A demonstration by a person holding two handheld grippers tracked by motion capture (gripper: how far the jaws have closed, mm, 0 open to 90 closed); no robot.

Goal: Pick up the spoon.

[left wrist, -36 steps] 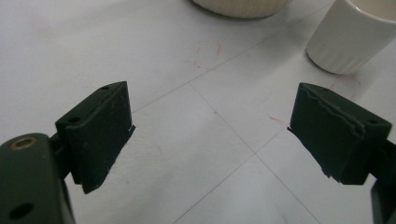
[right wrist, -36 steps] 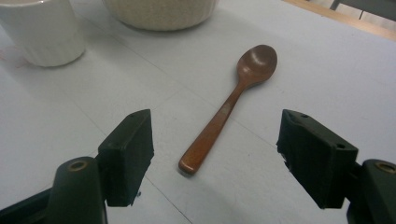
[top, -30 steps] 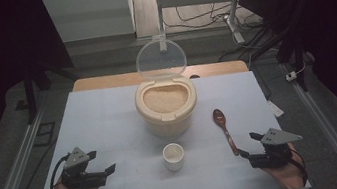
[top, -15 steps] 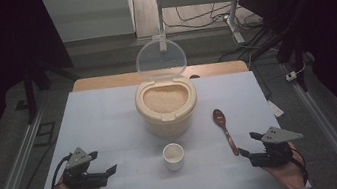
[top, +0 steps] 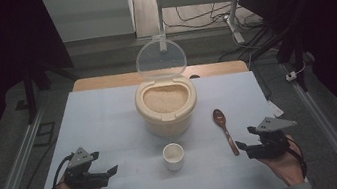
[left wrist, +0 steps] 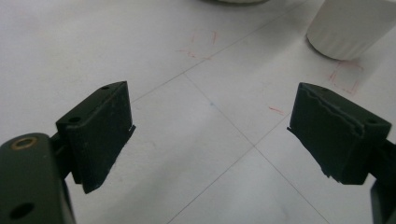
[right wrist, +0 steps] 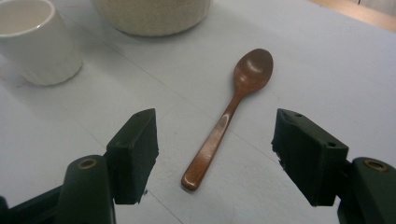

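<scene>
High view: the white-topped bench (top: 108,113) carries a round cream plastic rice container (top: 167,107) at centre, its clear hinged lid (top: 160,57) standing upright behind the opening and pale rice grain visible inside. A small white ribbed ceramic cup (top: 173,156) stands just in front of the container, apart from it. A brown wooden spoon (top: 225,130) lies flat to the right of the cup, bowl toward the far edge, handle toward the person.

The left gripper (top: 110,173) rests low at the near left of the bench, well apart from the cup. The right gripper (top: 241,148) rests at the near right, just beside the spoon handle end.

Left gripper view: the black fingers (left wrist: 100,133) are spread wide over bare bench surface, holding nothing; the cup sits at the upper right.

Right gripper view: the fingers (right wrist: 135,154) are spread wide, holding nothing; the spoon lies between them, untouched, handle end nearest
</scene>
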